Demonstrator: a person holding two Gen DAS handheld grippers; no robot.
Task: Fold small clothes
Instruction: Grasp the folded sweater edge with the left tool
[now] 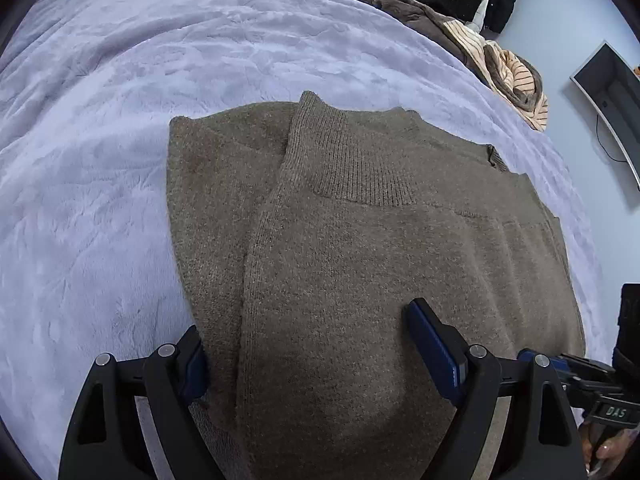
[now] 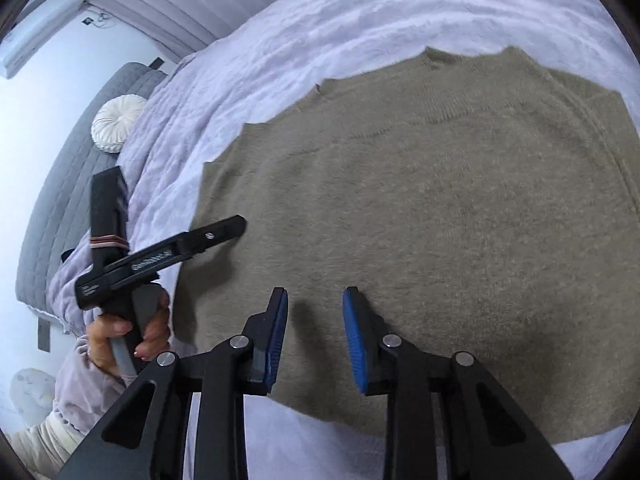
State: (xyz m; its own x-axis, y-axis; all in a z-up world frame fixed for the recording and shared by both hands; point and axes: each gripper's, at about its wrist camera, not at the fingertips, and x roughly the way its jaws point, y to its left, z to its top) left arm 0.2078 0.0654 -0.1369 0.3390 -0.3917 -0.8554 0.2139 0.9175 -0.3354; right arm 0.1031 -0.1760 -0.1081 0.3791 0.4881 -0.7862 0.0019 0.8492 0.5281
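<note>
An olive-brown knitted sweater (image 1: 360,248) lies flat on a lavender fleece blanket (image 1: 120,140). One sleeve with a ribbed cuff (image 1: 344,152) is folded across its body. My left gripper (image 1: 308,340) stands wide open low over the sweater's near end. Its left finger (image 1: 194,360) sits at the garment's edge and its right finger (image 1: 432,344) over the knit, with neither pad pressing. In the right wrist view my right gripper (image 2: 315,292) hovers above the sweater (image 2: 440,220), its blue pads a narrow gap apart with nothing between them.
A heap of brown, striped and black clothes (image 1: 440,20) lies at the blanket's far right edge. A dark screen (image 1: 612,96) stands beyond it. A grey headboard (image 2: 72,168) with a round white cushion (image 2: 118,124) is at the left. A hand (image 2: 152,328) holds the left gripper's handle.
</note>
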